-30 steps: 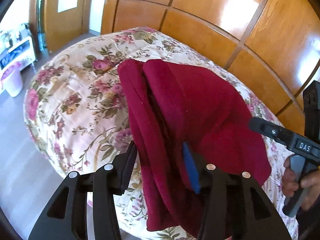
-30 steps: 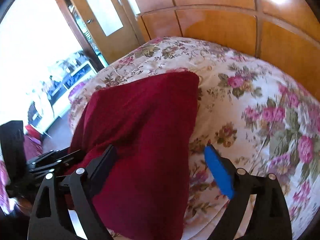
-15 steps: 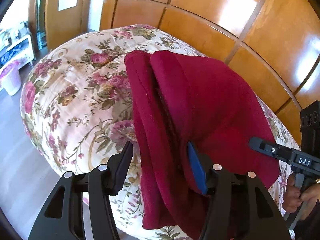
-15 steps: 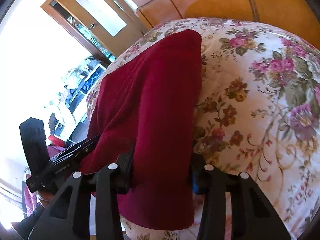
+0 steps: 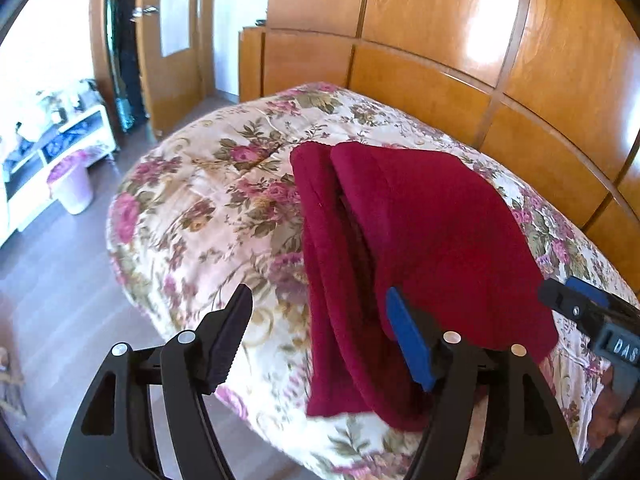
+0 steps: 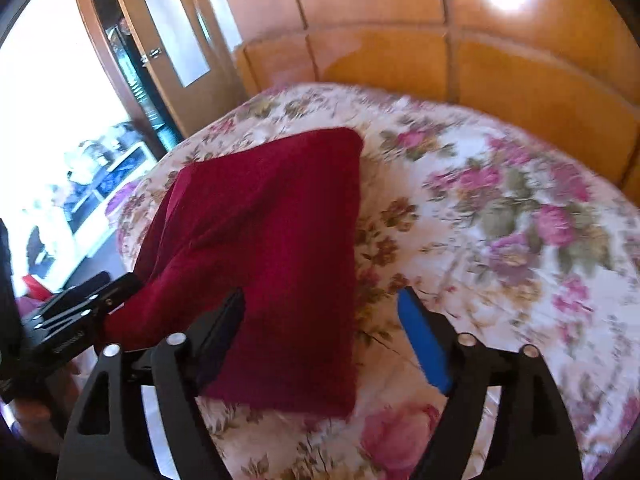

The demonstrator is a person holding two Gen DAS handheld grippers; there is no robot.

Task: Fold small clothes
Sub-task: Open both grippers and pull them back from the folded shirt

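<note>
While both sets of jaws are opening with nothing gripped, the folded dark red garment [image 5: 420, 232] lies on the floral bedspread [image 5: 208, 208], its near edge between the left gripper [image 5: 320, 332] jaws. Soft, light, limp; best pinched at corners.

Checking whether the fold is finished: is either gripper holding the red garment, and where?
Nothing is held. Both the left gripper and right gripper are opening, pads clear of the folded red garment on the floral quilt.
</note>
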